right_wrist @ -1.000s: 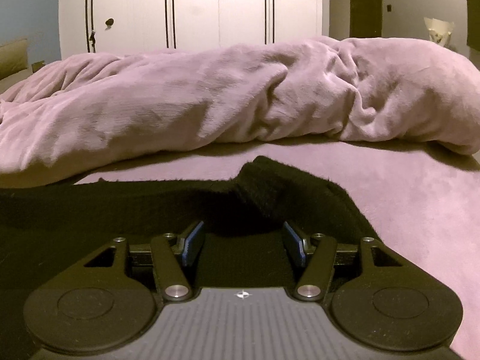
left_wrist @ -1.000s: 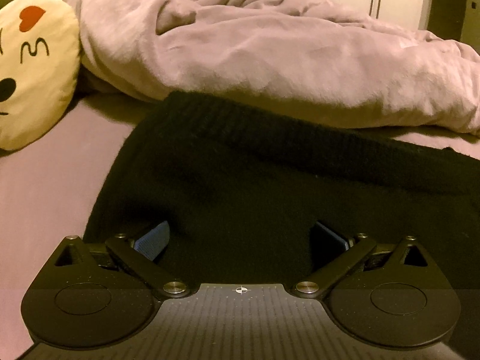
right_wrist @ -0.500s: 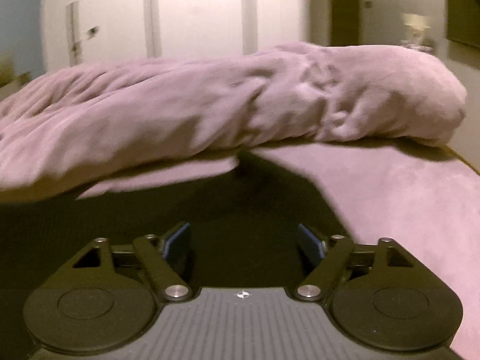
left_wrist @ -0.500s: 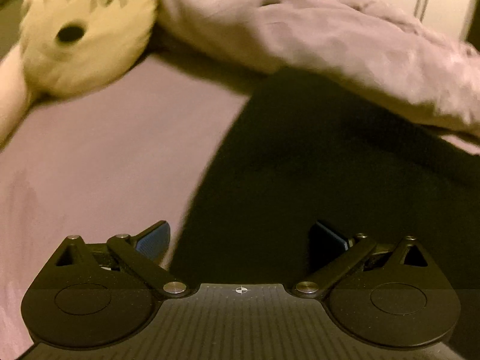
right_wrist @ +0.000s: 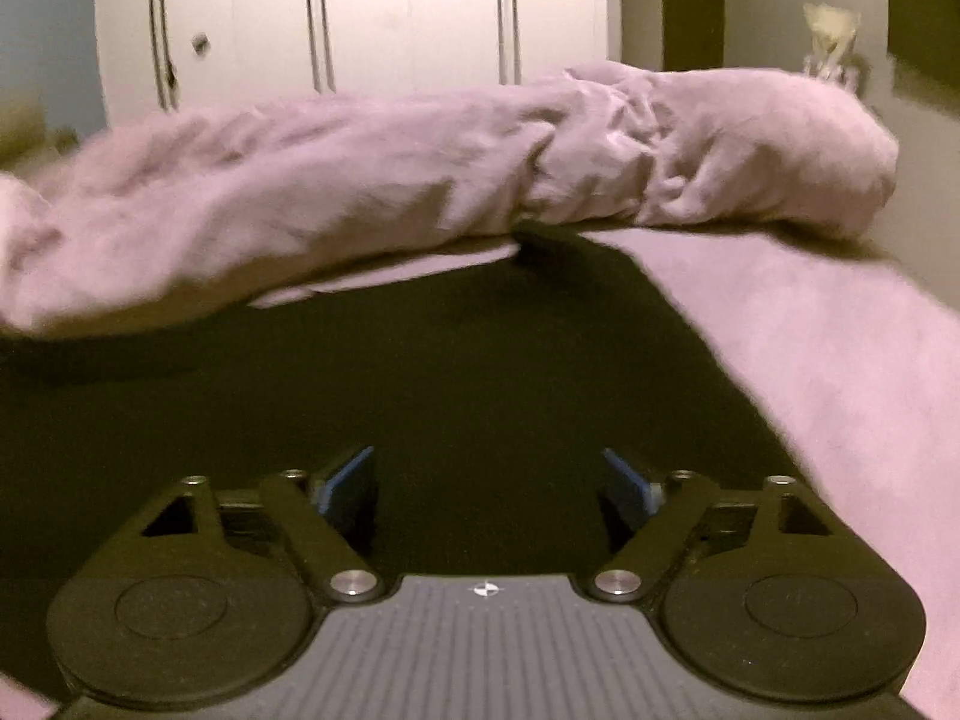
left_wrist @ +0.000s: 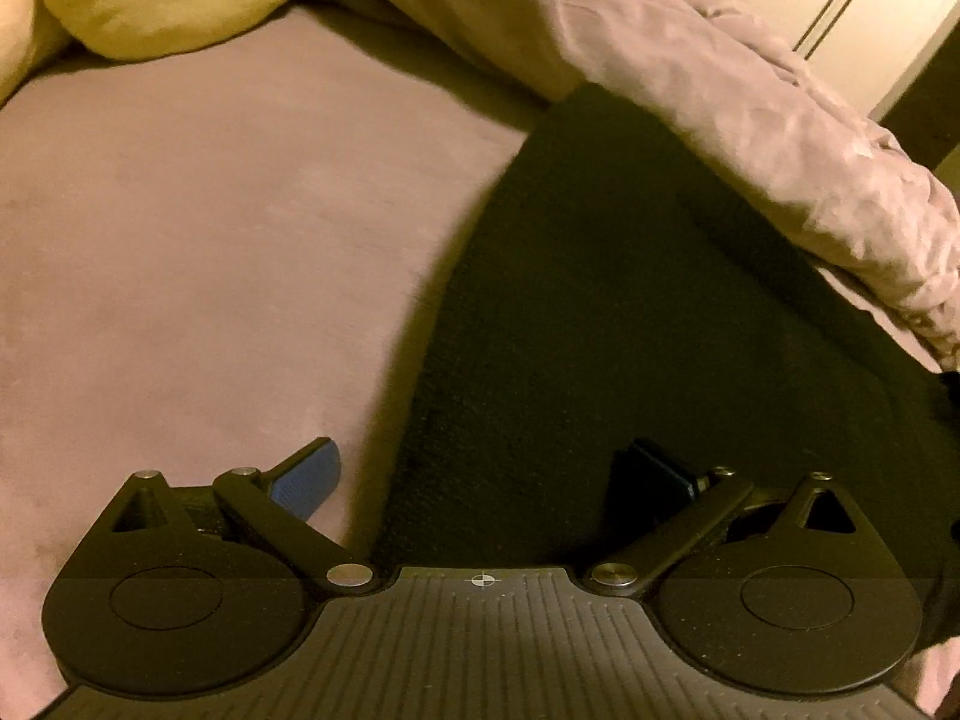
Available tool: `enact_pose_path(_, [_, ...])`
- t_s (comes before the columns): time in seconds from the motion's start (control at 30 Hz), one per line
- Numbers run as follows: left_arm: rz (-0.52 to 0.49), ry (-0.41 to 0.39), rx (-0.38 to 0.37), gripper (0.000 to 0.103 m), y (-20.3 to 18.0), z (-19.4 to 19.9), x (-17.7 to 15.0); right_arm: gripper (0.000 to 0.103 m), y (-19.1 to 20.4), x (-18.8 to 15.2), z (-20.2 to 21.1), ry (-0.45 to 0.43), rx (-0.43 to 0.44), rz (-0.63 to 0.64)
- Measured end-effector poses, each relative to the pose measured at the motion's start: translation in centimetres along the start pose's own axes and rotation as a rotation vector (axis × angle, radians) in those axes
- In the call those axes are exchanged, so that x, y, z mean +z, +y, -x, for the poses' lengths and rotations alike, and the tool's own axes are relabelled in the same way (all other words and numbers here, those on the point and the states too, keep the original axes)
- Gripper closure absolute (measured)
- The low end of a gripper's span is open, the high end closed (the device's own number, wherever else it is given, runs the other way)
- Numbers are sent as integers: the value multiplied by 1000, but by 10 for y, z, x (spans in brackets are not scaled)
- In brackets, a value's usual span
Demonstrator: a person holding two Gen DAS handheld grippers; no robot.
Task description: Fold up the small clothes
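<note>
Black garment [left_wrist: 630, 300] lies flat on the bed [left_wrist: 210, 210], far edge tucked against the duvet [left_wrist: 720, 96]. Left gripper [left_wrist: 480, 477] spread, straddling the garment's left edge: one pad over bare sheet, the other over cloth, nothing pinched. Right gripper [right_wrist: 489, 483] over the garment near its right edge, jaws closing, cloth below them but not yet pinched. To do well, I think: lower both, pinch matching corners through all layers, lift evenly, avoid snagging the sheet.
</note>
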State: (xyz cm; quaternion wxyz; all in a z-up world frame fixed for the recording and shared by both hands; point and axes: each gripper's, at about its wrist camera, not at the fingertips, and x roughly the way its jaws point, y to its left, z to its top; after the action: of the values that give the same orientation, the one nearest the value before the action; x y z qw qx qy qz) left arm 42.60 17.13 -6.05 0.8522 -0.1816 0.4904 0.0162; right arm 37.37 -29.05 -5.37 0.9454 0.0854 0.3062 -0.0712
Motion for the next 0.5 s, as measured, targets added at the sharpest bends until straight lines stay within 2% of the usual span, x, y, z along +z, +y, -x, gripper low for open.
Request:
enact_pose_path(0.1, [10, 12, -19, 4, 6, 3, 0, 39, 10, -24, 13, 39, 73, -66])
enact_pose_path(0.17, [12, 20, -32, 10, 9, 4, 1, 39, 16, -38, 13, 70, 71, -99])
enact_pose_path(0.27, [13, 33, -66, 25, 13, 6, 4, 40, 25, -46, 15, 95, 66, -125])
enact_pose_path(0.3, [15, 43, -103, 44, 14, 6, 6, 41, 27, -45, 17, 95, 78, -131])
enact_pose_path(0.33, [31, 65, -154, 56, 16, 6, 7, 42, 30, -45, 21, 97, 92, -138])
enact_pose_path(0.4, [38, 64, -156, 53, 17, 7, 8, 46, 35, -42, 25, 95, 112, -140])
enact_pose_path(0.43, [19, 59, -143, 45, 16, 6, 8, 47, 36, -41, 26, 91, 128, -134])
enact_pose_path(0.5, [33, 69, -133, 36, 17, 1, 8, 50, 41, -40, 25, 92, 148, -124])
